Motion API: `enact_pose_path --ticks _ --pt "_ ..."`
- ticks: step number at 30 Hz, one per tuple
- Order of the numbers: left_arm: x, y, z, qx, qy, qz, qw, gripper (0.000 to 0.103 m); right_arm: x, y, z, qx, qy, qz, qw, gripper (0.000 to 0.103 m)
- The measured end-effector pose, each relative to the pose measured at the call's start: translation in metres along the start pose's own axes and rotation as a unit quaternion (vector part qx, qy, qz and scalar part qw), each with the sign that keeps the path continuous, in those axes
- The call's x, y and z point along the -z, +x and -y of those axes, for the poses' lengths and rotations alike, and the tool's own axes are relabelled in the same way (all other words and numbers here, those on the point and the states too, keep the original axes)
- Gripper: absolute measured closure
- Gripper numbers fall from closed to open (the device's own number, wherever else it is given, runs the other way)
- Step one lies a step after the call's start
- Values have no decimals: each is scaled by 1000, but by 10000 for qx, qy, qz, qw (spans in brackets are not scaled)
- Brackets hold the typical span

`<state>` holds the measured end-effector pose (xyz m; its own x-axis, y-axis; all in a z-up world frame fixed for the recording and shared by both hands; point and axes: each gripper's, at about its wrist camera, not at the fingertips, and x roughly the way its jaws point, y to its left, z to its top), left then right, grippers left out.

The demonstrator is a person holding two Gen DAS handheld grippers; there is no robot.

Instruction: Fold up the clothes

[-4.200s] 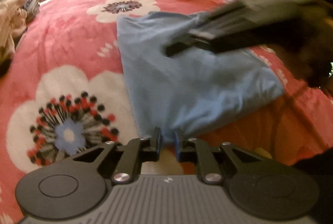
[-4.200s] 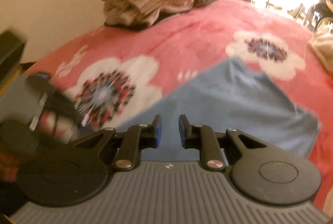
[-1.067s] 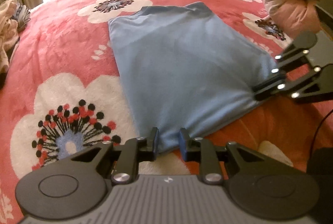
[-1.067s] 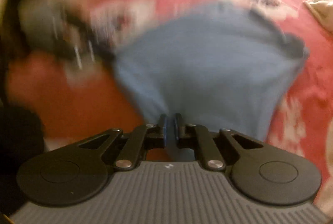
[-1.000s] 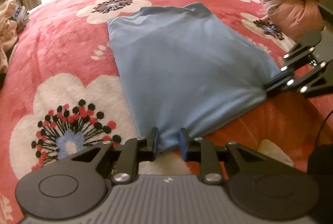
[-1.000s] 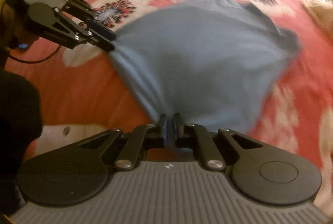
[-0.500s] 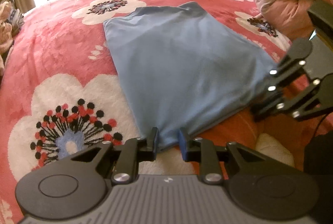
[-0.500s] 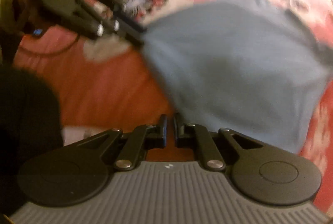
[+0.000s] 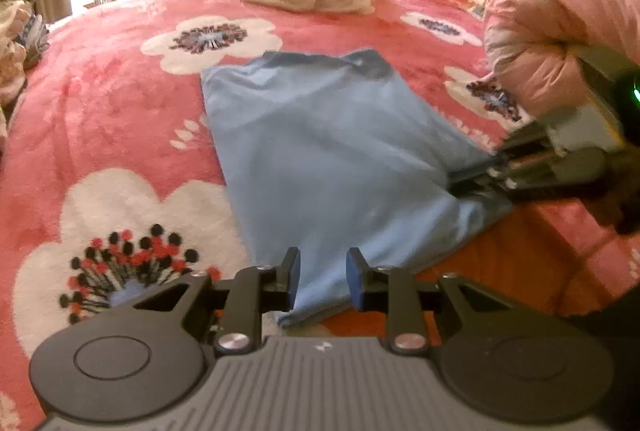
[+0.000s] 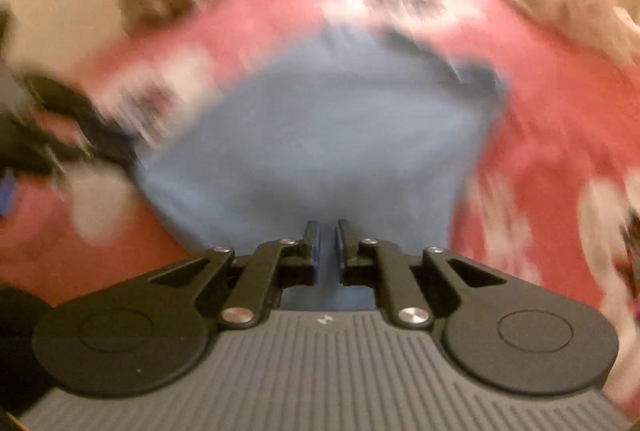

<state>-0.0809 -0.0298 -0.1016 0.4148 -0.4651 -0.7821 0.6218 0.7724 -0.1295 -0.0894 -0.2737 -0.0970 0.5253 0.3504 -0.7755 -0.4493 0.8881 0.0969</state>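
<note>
Left tool (image 9: 323,277) is easing apart, jaws loose around the near corner of the blue shirt (image 9: 328,155); right tool (image 10: 328,245) barely parted on the other near corner. Shirt's long axis runs away across the bed (image 9: 104,119).

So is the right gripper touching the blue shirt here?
Touching. In the left wrist view the right gripper pinches the blue shirt at its near corner, cloth bunching at its fingers. The right wrist view is blurred but shows blue cloth between them.
</note>
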Motion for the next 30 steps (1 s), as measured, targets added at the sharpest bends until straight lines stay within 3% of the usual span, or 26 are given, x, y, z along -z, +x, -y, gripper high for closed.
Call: enact_pose_path --ticks 2,6,9,12,14,18,21,24,27,30 --pt "4 13 2 -24 26 -252 9997 77 11 -10 -3 -139 46 -195 9997 96" --pt "8 8 -4 104 -65 -188 9997 77 2 -34 -7 -122 -257 -360 9989 95" --pt "1 4 -11 120 -255 -84 9996 77 -28 -38 6 -32 -73 252 9996 95" --pt "-7 8 -11 33 -255 -33 9997 77 -63 -13 27 212 354 754 9963 95" --pt "-9 15 -9 -8 -204 -76 9998 77 -74 10 38 272 514 849 9947 95" --pt "1 23 -7 -18 -133 -191 9997 77 -66 49 71 765 792 433 9930 99" --pt "-2 15 -10 68 -194 -208 9996 77 -59 25 94 711 1450 621 9849 93" --pt "-13 12 -12 232 -341 -80 9991 77 -69 9 94 503 1405 989 9839 93" --pt "-32 21 -5 186 -255 6 9995 77 -88 31 90 256 1267 1052 9860 93" --pt "-48 37 3 36 -208 -108 9997 77 -97 67 106 436 1545 822 9836 96"
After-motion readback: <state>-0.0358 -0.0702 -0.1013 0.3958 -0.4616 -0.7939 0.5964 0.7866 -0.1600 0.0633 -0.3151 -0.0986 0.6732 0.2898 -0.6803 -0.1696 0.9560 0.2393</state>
